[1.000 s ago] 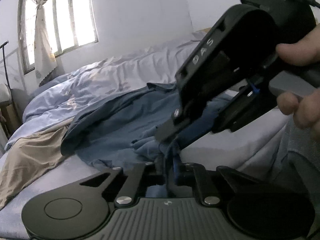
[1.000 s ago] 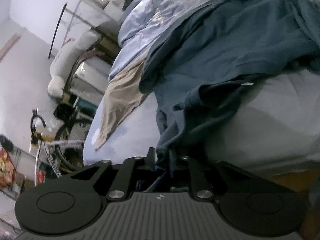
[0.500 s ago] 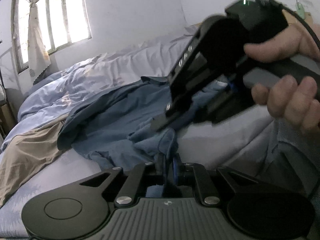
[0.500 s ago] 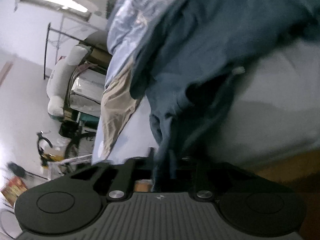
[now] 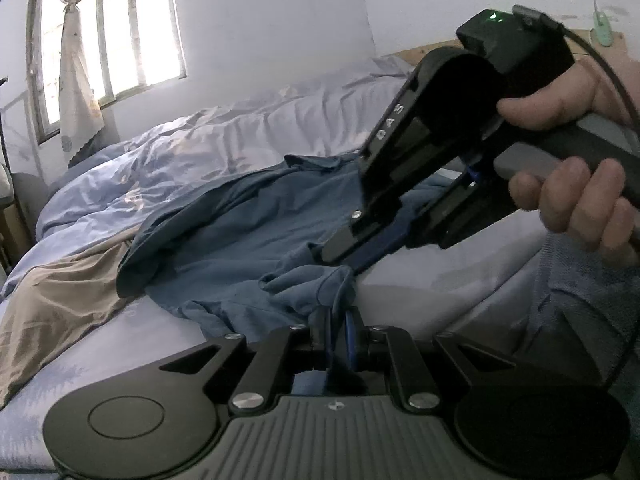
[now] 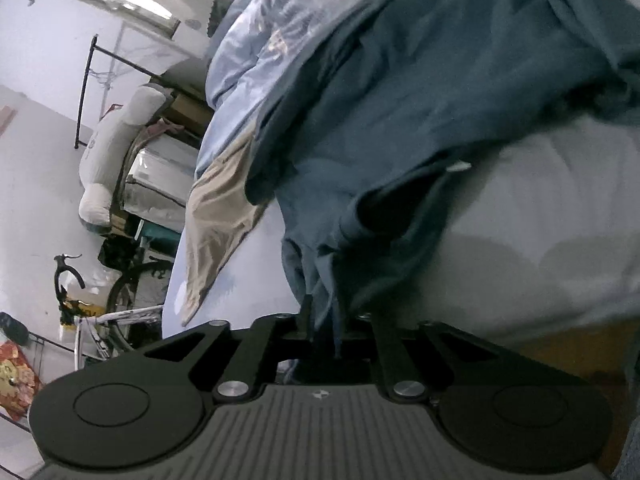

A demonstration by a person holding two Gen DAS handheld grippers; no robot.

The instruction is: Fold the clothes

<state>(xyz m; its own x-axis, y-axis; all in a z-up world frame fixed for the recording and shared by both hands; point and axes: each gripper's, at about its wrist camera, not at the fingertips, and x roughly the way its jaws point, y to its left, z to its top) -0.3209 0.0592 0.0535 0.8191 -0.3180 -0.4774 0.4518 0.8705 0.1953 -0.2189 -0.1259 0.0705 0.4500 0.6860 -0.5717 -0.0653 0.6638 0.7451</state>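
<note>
Daylight comes through the window [image 5: 116,40] at far left, its curtain [image 5: 76,60] tied back. Below it the pale blue duvet [image 5: 224,140] is bunched along the bed [image 5: 460,300], with a tan cloth [image 5: 52,304] lying flat at its near edge. Next over, the blue shirt [image 5: 248,248] sprawls rumpled across the middle of the mattress, collar end toward the headboard, its near hem dragged into a bunch at the bed's front edge. The left gripper [image 5: 338,332] has its fingers drawn together on that bunched hem — fabric pinched between them. Just right and above, the right gripper [image 5: 344,248], held in a person's hand [image 5: 572,200], reaches down to the same edge; its fingers have just been opening a little, yet from its own camera a fold of the shirt still hangs clamped between them [image 6: 324,320]. Beyond the bed, on that camera's left, a bicycle [image 6: 100,292] stands.
</note>
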